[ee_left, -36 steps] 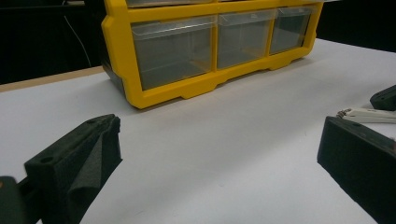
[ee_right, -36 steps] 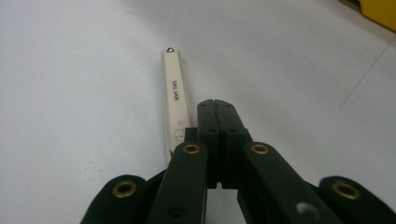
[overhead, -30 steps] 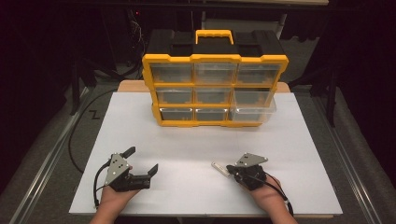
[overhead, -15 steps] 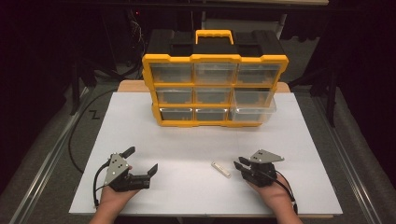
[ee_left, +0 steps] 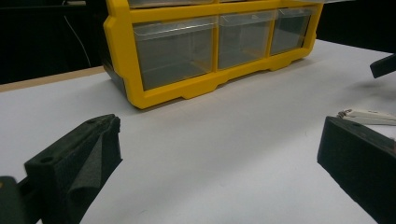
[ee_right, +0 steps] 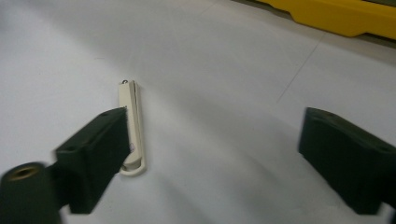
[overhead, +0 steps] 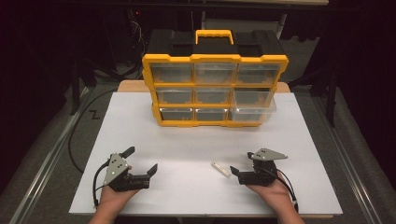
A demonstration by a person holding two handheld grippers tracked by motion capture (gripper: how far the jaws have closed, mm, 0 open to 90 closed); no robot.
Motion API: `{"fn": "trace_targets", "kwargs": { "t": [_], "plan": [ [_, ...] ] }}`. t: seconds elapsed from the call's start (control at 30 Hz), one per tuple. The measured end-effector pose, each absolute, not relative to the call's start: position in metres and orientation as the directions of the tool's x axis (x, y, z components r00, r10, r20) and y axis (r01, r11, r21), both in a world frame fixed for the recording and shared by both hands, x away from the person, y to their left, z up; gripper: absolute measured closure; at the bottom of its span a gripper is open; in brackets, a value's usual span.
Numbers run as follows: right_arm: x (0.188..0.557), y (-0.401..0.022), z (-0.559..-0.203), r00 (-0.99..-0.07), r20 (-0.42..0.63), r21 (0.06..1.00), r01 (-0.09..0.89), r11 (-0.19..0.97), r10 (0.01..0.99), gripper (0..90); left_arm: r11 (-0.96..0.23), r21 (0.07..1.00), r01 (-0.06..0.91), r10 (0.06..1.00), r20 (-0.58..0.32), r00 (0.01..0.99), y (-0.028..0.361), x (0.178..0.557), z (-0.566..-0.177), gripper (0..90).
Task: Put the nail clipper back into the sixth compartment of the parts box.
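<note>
Lying flat (white clip (overhead: 221,169)) beside gaping right tool (overhead: 243,169).

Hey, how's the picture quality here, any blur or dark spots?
High view: white table evenly lit, surroundings nearly black. Left gripper view: yellow organizer fairly sharp, near jaws soft. Right gripper view: white clip slightly blurred, jaws out of focus.

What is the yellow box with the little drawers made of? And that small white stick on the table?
The yellow organizer box looks like hard, smooth plastic: glossy moulded frame, black top. Its drawers look like clear plastic, since you can see through them. The small white stick looks like smooth cream plastic, possibly a folded clip; its exact material is hard to tell.
</note>
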State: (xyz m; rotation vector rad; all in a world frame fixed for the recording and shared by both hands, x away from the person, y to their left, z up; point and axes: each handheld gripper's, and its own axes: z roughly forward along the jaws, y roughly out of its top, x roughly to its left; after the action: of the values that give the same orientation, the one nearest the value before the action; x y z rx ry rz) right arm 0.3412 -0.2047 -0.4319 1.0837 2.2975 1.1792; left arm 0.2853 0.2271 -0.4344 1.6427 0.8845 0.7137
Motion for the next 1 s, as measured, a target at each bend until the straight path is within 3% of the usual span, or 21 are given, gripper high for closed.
{"fn": "trace_targets", "kwargs": {
  "t": [0.37, 1.0],
  "plan": [
    [0.339, -0.196, -0.432, -0.666, -0.030, 0.772, 0.459, 0.441, 0.746, 0.8, -0.129, 0.973, 0.190, 0.841, 0.006, 0.541, 0.227, 0.285, -0.434, 0.3],
    [0.342, -0.188, -0.432, -0.690, -0.036, 0.715, 0.488, 0.501, 0.723, 0.9, -0.120, 0.973, 0.196, 0.842, -0.005, 0.539, 0.229, 0.289, -0.434, 0.3]
  ]
}}
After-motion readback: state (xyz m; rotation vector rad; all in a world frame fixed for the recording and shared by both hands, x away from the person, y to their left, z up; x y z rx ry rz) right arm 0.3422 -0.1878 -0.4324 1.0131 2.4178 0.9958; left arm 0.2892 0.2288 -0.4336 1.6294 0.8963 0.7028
